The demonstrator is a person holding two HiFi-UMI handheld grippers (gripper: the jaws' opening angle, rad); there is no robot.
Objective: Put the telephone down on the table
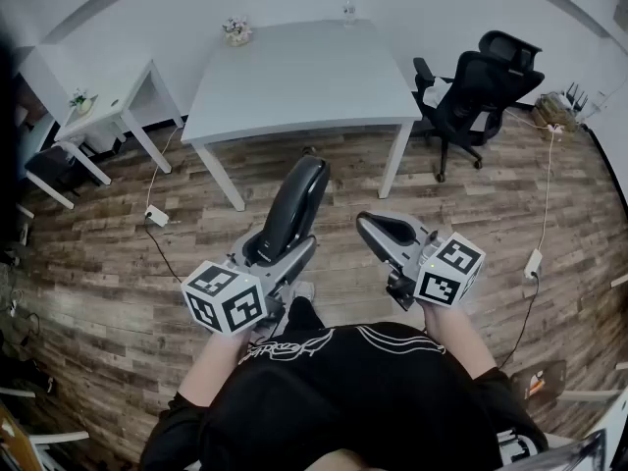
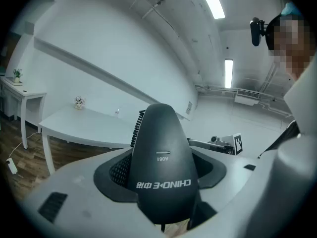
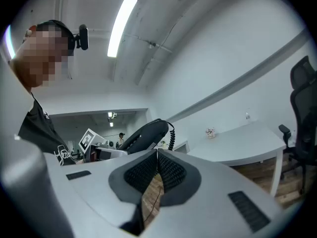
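Still the carry step: left gripper (image 1: 278,255) clamps its wide-spread jaws on the phone (image 1: 297,199), right gripper (image 1: 378,230) is pinched shut on nothing, so next it needs bringing over to the table (image 1: 294,77).

I have the telephone (image 2: 161,152) standing upright in my left gripper (image 2: 163,175) - the fingers (image 2: 116,170) are spread wide and closed against its dark body, its printed lettering upside down to me. A coiled cord (image 2: 137,128) runs up just behind the telephone's left edge. Beyond the telephone to the left is a white worktop (image 2: 84,125) carrying a small flower ornament (image 2: 79,102). Further left of the telephone is a smaller white side table (image 2: 20,90) with a plant (image 2: 18,74), above a wooden floor (image 2: 29,152). Right of the telephone - close behind it - a marker cube (image 2: 237,143) shows.
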